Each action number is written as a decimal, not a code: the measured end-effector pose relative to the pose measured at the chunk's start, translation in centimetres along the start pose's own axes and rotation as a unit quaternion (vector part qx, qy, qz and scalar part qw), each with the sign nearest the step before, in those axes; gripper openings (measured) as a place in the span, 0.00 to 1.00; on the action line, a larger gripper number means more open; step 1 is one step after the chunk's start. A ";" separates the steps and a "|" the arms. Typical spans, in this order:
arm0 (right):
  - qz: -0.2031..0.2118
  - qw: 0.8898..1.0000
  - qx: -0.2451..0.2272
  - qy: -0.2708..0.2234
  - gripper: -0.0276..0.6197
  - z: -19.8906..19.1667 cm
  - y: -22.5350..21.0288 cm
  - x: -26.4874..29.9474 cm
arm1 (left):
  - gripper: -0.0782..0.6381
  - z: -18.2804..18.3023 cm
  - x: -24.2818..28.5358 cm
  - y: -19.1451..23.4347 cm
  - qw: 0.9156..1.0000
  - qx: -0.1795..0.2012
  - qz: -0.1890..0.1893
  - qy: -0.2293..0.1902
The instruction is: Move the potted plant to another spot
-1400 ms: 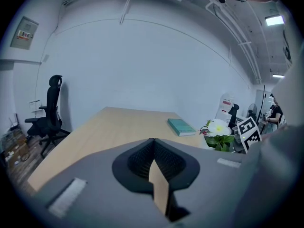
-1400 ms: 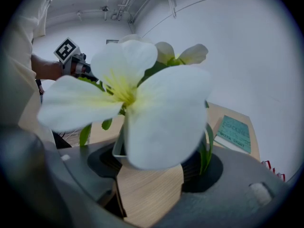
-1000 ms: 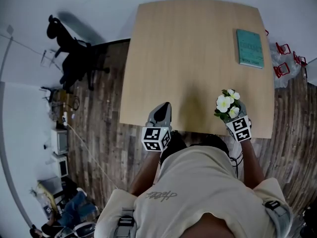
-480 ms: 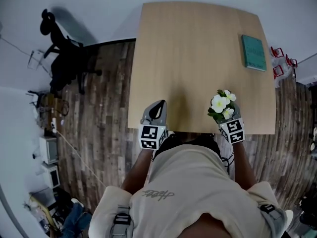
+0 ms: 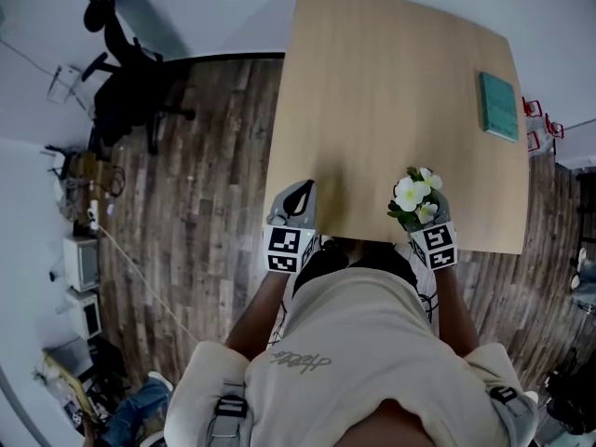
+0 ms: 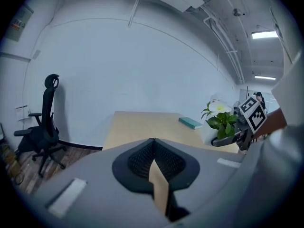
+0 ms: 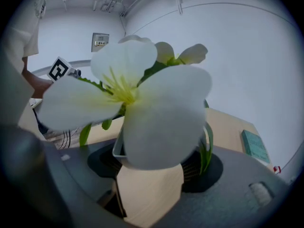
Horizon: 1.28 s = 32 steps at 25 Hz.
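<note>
Across the 3 head views the potted plant (image 5: 413,196) has stayed clamped in the right gripper (image 5: 419,210), but its place against the worktop (image 5: 391,82) has changed. 1 second ago it sat well toward the lower right corner of the board. Now it is nearer the middle of the near edge, at the lower centre-right of the frame. The teal book (image 5: 499,106) at the upper right is now further from it.

The left gripper (image 5: 298,196) has gone the same way and now hangs by the worktop's lower left corner. The office chair (image 5: 126,91) at the upper left looks closer to the board than before, so the whole view has slid sideways with the person.

In the right gripper view the fingers (image 7: 211,172) stand wide on either side of the white pot, pressing its wall, with the flowers filling the frame above. In the left gripper view the fingers (image 6: 142,163) are closed together with nothing between them.

I judge the move to be under way: the plant is held and already away from where it was. Whether the pot's base clears the board I cannot tell. What remains is to choose the new spot, set the pot down upright and let go.
</note>
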State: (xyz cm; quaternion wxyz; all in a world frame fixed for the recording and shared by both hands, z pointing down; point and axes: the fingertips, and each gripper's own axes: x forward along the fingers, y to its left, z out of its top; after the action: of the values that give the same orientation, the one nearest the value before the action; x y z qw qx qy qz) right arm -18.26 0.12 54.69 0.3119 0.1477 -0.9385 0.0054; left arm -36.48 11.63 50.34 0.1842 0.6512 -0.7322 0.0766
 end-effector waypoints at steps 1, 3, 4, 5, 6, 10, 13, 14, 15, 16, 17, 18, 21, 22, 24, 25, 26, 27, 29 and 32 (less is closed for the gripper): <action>0.007 1.000 -0.007 0.003 0.57 0.3 0.5 0.4 | 0.13 -0.1 -0.3 0.5 1.000 -0.008 0.004 0.000; 0.020 1.000 -0.012 0.006 0.57 1.0 1.2 1.0 | 0.13 0.0 -0.8 1.3 1.000 -0.022 0.013 -0.003; 0.027 1.000 -0.011 0.004 0.57 1.4 1.3 1.4 | 0.13 0.1 -0.9 1.5 1.000 -0.025 0.017 -0.006; 0.033 0.999 -0.010 0.001 0.57 1.9 1.4 1.7 | 0.13 0.2 -0.9 1.7 0.999 -0.027 0.022 -0.008; 0.039 0.999 -0.012 -0.003 0.57 2.3 1.4 2.1 | 0.13 0.2 -0.8 1.9 0.999 -0.028 0.026 -0.009; 0.065 0.998 -0.021 -0.012 0.57 3.1 1.9 3.8 | 0.13 0.3 -0.8 2.1 0.999 -0.025 0.042 -0.002; 0.078 0.997 -0.010 -0.021 0.57 3.6 2.5 4.8 | 0.13 0.6 -1.9 3.0 0.998 -0.022 0.058 0.002; 0.081 0.996 -0.011 -0.025 0.57 3.8 2.6 5.1 | 0.13 0.9 -2.2 3.4 0.998 -0.021 0.065 0.002; 0.085 0.996 -0.014 -0.028 0.57 3.9 2.7 5.3 | 0.13 1.0 -2.5 3.7 0.997 -0.020 0.072 0.003; 0.089 0.995 -0.019 -0.030 0.57 3.9 2.8 5.4 | 0.13 1.2 -2.6 4.0 0.997 -0.021 0.080 0.004; 0.093 0.995 -0.026 -0.031 0.57 3.8 2.9 5.6 | 0.13 1.3 -2.7 4.3 0.996 -0.025 0.087 0.005; 0.096 0.994 -0.033 -0.032 0.57 3.7 2.9 5.6 | 0.13 1.3 -2.7 4.5 0.995 -0.030 0.093 0.004; 0.109 0.992 -0.056 -0.035 0.57 3.5 3.2 5.8 | 0.13 1.5 -2.6 4.8 0.992 -0.044 0.114 0.004; 0.117 0.991 -0.057 -0.037 0.57 3.5 3.3 5.9 | 0.13 1.6 -2.5 4.7 0.992 -0.045 0.121 0.005; 0.136 0.989 -0.045 -0.041 0.57 3.3 3.6 6.2 | 0.13 1.9 -2.2 4.1 0.991 -0.047 0.128 0.010; 0.144 0.988 -0.038 -0.043 0.57 3.2 3.6 6.5 | 0.13 2.0 -1.9 3.8 0.990 -0.049 0.128 0.012; 0.150 0.987 -0.036 -0.044 0.57 3.1 3.6 7.0 | 0.13 2.0 -1.7 3.5 0.990 -0.052 0.128 0.014; 0.154 0.986 -0.037 -0.044 0.57 3.0 3.7 7.5 | 0.13 1.9 -1.6 3.3 0.990 -0.056 0.127 0.016; 0.160 0.985 -0.044 -0.045 0.57 3.0 4.0 8.6 | 0.13 1.3 -1.7 3.1 0.989 -0.064 0.129 0.019; 0.170 0.983 -0.038 -0.054 0.57 3.1 4.9 10.0 | 0.13 -0.1 -2.5 3.4 0.987 -0.069 0.142 0.024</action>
State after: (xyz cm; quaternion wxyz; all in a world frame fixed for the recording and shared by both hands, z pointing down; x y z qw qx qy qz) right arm -29.07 1.74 58.51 0.2604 -0.0261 -0.9650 0.0149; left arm -39.62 14.48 49.95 0.2338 0.5245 -0.8160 0.0664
